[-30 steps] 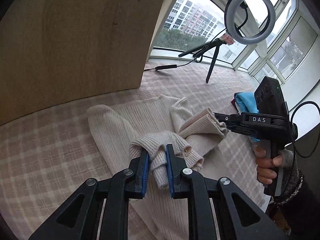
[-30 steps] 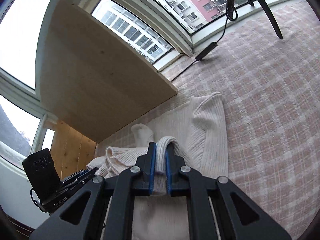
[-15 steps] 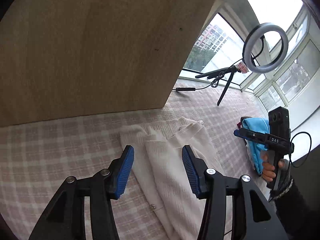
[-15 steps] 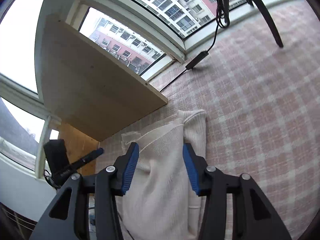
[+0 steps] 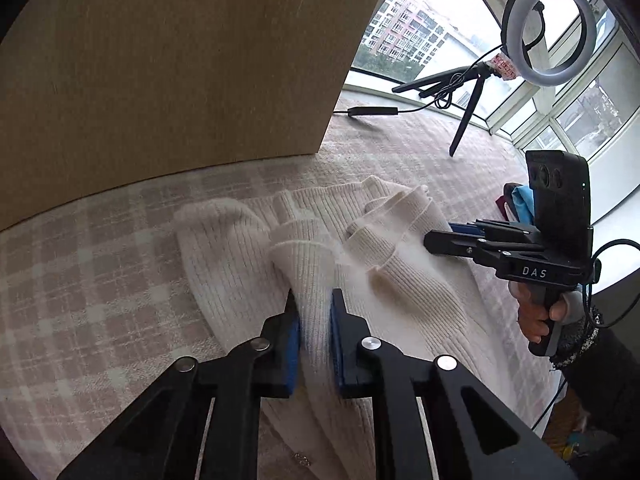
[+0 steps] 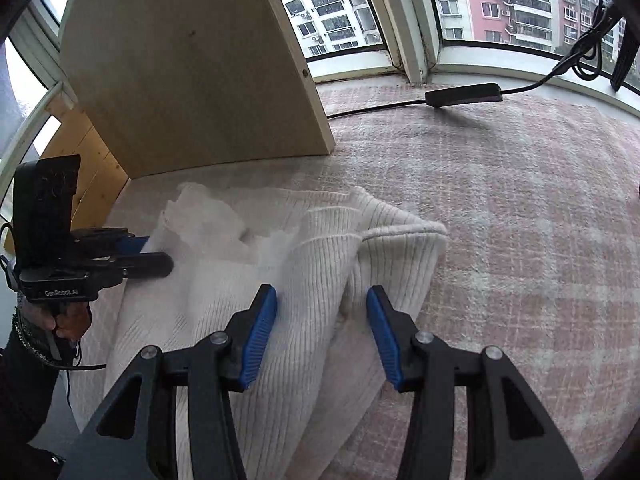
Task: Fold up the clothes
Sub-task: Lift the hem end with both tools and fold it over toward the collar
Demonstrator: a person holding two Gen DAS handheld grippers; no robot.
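A cream ribbed sweater (image 5: 400, 280) lies rumpled on a pink plaid cloth (image 5: 100, 280). My left gripper (image 5: 312, 300) is closing, its blue pads pressed on a raised fold of the sweater near its left side. In the right wrist view the sweater (image 6: 320, 248) bunches into a ridge between the pads of my right gripper (image 6: 320, 300). Those jaws are closing but still stand apart, with a gap at the right pad. The right gripper (image 5: 440, 236) also shows in the left view, held by a hand, at the sweater's right edge. The left gripper (image 6: 160, 258) shows at the sweater's left edge.
An upright wooden board (image 5: 160, 60) stands just behind the sweater. A ring light on a tripod (image 5: 544, 28) and a cable with an inline switch (image 5: 372, 111) sit by the windows. Blue and dark red clothes (image 5: 520, 200) lie at the right.
A second ago both grippers were shut on sweater folds, then both opened over the laid-out sweater. Now both have dropped; the left has shut on a fold and the right has narrowed around a ridge.
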